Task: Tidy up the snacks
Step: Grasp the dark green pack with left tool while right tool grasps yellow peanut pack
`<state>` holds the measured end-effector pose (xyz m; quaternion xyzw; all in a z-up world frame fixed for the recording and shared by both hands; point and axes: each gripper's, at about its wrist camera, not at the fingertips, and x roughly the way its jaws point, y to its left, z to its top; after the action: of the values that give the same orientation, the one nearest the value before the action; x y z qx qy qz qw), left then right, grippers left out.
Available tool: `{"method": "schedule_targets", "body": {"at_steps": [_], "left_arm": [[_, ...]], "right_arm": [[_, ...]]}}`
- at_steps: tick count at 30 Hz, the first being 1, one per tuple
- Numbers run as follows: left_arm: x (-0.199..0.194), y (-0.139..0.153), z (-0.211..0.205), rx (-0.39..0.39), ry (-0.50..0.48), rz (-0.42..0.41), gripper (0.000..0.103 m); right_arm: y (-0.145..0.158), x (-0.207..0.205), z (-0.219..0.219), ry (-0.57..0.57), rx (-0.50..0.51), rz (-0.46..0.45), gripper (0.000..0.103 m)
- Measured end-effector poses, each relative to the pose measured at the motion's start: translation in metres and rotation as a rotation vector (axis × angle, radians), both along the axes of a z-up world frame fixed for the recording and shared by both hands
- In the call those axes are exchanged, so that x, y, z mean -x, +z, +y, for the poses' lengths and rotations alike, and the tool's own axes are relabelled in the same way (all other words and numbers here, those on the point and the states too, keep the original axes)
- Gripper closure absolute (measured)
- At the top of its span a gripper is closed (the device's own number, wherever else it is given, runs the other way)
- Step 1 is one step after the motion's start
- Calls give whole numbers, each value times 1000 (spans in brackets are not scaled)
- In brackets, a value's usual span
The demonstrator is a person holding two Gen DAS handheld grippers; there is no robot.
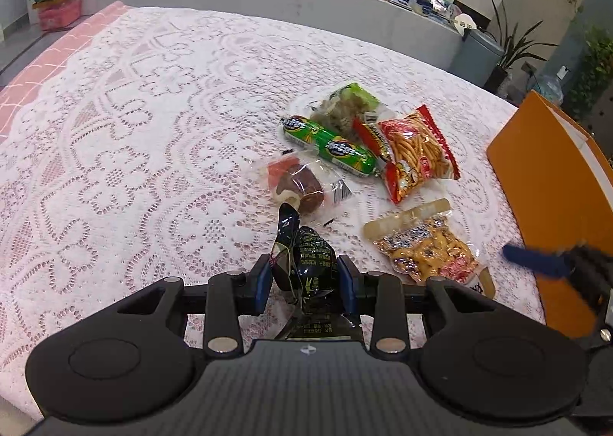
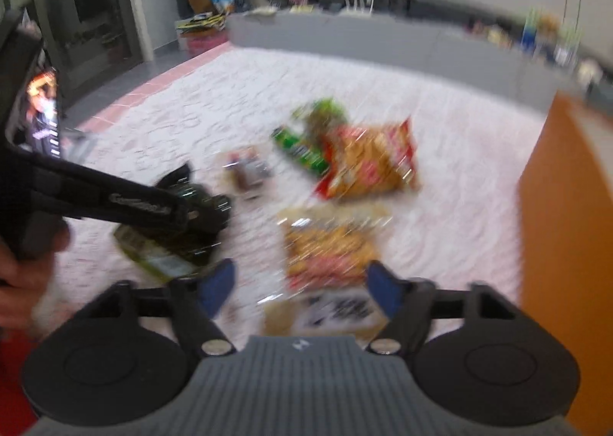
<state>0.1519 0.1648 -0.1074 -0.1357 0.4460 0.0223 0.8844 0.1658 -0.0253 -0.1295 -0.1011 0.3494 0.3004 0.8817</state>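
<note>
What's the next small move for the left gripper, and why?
Probably carry the black packet right, toward the orange box. The left gripper is shut on it, the other snacks lie loose on the lace cloth, and the right gripper is open with nothing gripped.

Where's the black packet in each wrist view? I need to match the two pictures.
Left wrist: black packet at bottom centre, clamped in the left claw.
Right wrist: black packet at lower left, blurred, under the left claw's arm.
Shared landmark: orange box at the right edge in both.
</note>
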Motion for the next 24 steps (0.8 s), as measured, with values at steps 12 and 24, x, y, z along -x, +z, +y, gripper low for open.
{"method": "schedule_targets", "body": {"at_steps": [12,24], "left_arm": [[-8,-7,-3,12,-28,10,63],[-13,-10,-14,-49,-82,5,63]], "right_arm": [[-33,-30,16,19,130,-16,3],[-32,-32,18,-17,54,22,23]]}}
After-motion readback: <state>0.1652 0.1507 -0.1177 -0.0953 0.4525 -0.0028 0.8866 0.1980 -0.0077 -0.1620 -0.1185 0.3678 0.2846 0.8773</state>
